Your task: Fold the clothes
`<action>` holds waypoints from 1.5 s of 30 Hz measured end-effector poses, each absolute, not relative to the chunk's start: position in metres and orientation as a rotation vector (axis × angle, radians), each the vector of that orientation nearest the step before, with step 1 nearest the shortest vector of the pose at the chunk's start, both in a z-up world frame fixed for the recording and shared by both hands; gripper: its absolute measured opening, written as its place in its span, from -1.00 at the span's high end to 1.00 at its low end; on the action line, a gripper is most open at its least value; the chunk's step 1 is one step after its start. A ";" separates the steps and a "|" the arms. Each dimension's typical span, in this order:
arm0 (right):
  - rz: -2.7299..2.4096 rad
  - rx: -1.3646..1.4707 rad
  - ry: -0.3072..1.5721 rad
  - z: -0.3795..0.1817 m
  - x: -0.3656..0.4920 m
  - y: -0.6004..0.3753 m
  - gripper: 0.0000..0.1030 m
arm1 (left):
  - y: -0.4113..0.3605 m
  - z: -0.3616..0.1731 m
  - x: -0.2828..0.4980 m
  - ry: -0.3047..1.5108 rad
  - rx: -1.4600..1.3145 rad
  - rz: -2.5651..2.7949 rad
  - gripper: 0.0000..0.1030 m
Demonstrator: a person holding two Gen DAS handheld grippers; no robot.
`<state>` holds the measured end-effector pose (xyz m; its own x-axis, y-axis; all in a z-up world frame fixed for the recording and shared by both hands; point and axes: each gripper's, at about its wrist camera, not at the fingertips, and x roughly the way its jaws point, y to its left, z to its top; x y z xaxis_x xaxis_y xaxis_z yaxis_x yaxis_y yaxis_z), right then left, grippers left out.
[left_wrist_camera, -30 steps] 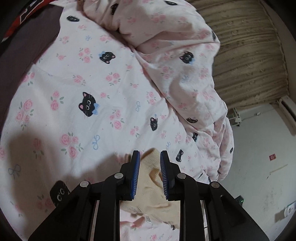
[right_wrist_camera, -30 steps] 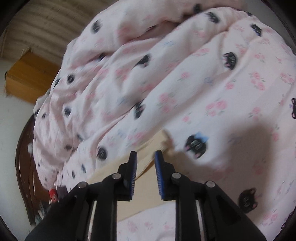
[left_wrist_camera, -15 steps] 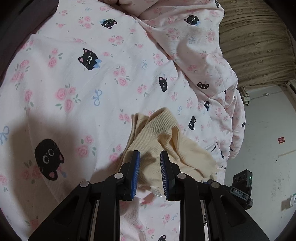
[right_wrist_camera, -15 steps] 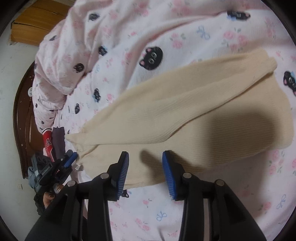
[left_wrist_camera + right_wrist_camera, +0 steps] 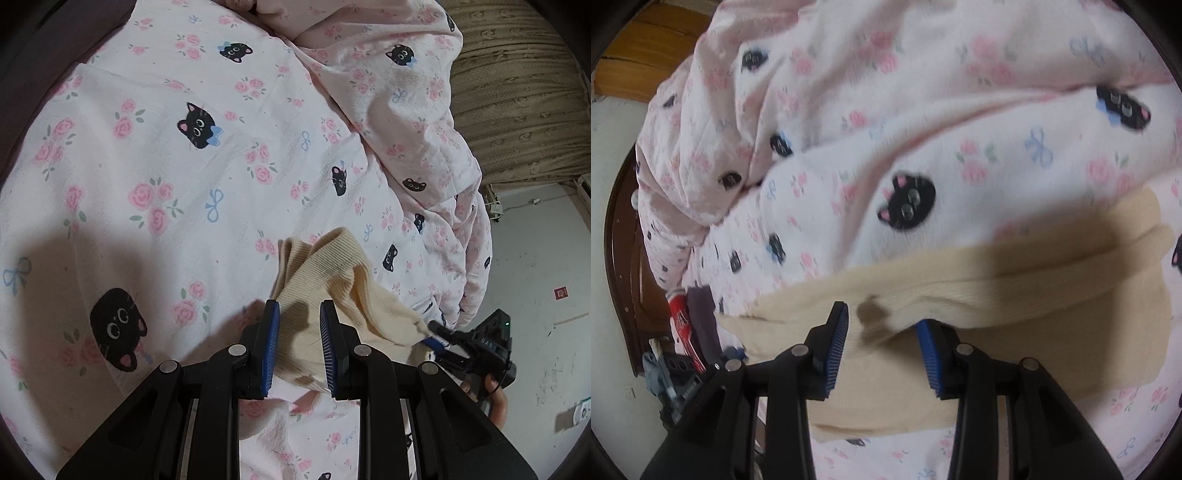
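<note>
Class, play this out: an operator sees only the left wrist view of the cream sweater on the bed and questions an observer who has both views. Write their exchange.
Operator: Is the right hand-held gripper closed on the sweater?
Observer: No. The right hand-held gripper stands open, with a raised fold of the cream sweater between its fingers.
Operator: How does the rest of it lie?
Observer: It is spread flat on the cat-print sheet, with a sleeve laid lengthwise across the body.
</note>
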<state>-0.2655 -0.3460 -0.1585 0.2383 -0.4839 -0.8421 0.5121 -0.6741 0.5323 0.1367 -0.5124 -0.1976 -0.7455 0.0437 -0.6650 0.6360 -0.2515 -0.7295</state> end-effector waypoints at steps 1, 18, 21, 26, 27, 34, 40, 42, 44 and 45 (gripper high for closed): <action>-1.572 1.690 0.003 -0.153 -0.270 -0.348 0.23 | -0.513 -0.198 0.137 1.613 0.820 -2.047 0.63; -1.302 1.217 0.615 -0.112 -0.140 -0.446 0.09 | -0.513 -0.201 0.141 1.622 0.830 -2.013 0.63; -1.243 1.218 0.681 -0.122 -0.114 -0.462 0.09 | -0.512 -0.202 0.141 1.625 0.836 -2.009 0.63; -1.155 1.252 0.786 -0.145 -0.079 -0.486 0.10 | -0.512 -0.206 0.143 1.640 0.844 -1.994 0.63; -1.145 1.263 0.804 -0.150 -0.075 -0.490 0.10 | -0.512 -0.206 0.144 1.643 0.845 -1.992 0.63; -1.219 1.248 0.853 -0.162 -0.072 -0.510 0.10 | -0.511 -0.207 0.146 1.648 0.845 -1.985 0.63; -1.314 1.185 0.785 -0.143 -0.087 -0.520 0.10 | -0.511 -0.207 0.148 1.651 0.844 -1.983 0.63; -1.317 1.170 0.769 -0.133 -0.092 -0.517 0.10 | -0.511 -0.207 0.148 1.653 0.843 -1.981 0.63; -1.290 1.169 0.770 -0.124 -0.095 -0.511 0.10 | -0.510 -0.207 0.148 1.653 0.844 -1.980 0.63; -1.272 1.164 0.781 -0.120 -0.096 -0.507 0.10 | -0.510 -0.206 0.148 1.653 0.844 -1.980 0.63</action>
